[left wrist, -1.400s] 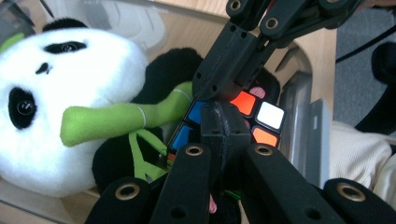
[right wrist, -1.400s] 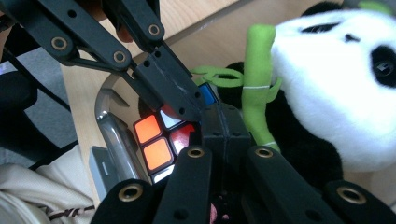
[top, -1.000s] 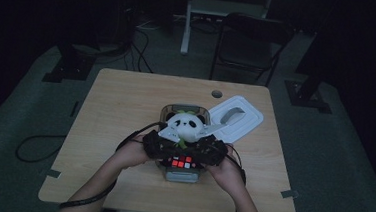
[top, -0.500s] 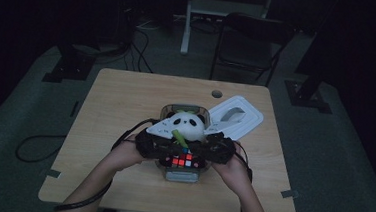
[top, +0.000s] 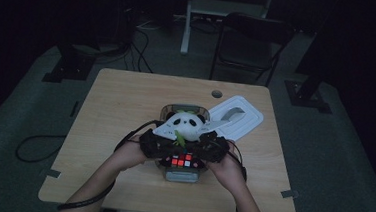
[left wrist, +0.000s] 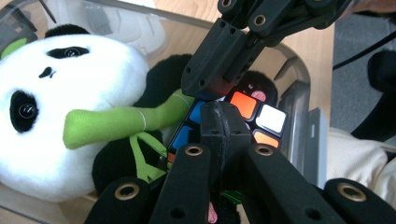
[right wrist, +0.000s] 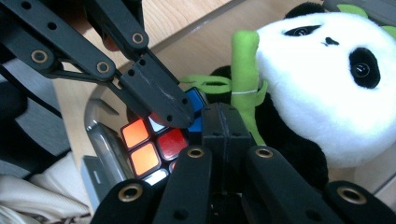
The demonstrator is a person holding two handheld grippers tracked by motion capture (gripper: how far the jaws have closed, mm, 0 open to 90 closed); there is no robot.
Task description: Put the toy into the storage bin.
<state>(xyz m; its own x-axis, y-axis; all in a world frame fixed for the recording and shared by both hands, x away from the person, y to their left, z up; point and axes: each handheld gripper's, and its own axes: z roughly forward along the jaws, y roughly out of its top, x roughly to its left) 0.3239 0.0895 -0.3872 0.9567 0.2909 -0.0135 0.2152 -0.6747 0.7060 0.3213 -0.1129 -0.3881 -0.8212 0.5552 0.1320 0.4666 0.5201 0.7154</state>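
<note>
Both tools are being held low over a clear bin (top: 168, 109) mid-worktop (top: 126, 96), forearms angled inward. The left tool (left wrist: 219, 114) and right tool (right wrist: 219, 116) are closed, empty, tips meeting above a colour cube (right wrist: 149, 144) beside a plush panda (left wrist: 60, 121).

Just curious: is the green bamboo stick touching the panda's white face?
Touching. In the left gripper view the bamboo stick lies flat against the panda, no gap between them; the right gripper view shows it pressed beside the face too.

The two hands have slid back toward the near edge of the table. The left gripper (top: 159, 143) and right gripper (top: 208, 146) now sit over the colour cube (top: 181, 160), not up beside the panda (top: 185, 126).
</note>
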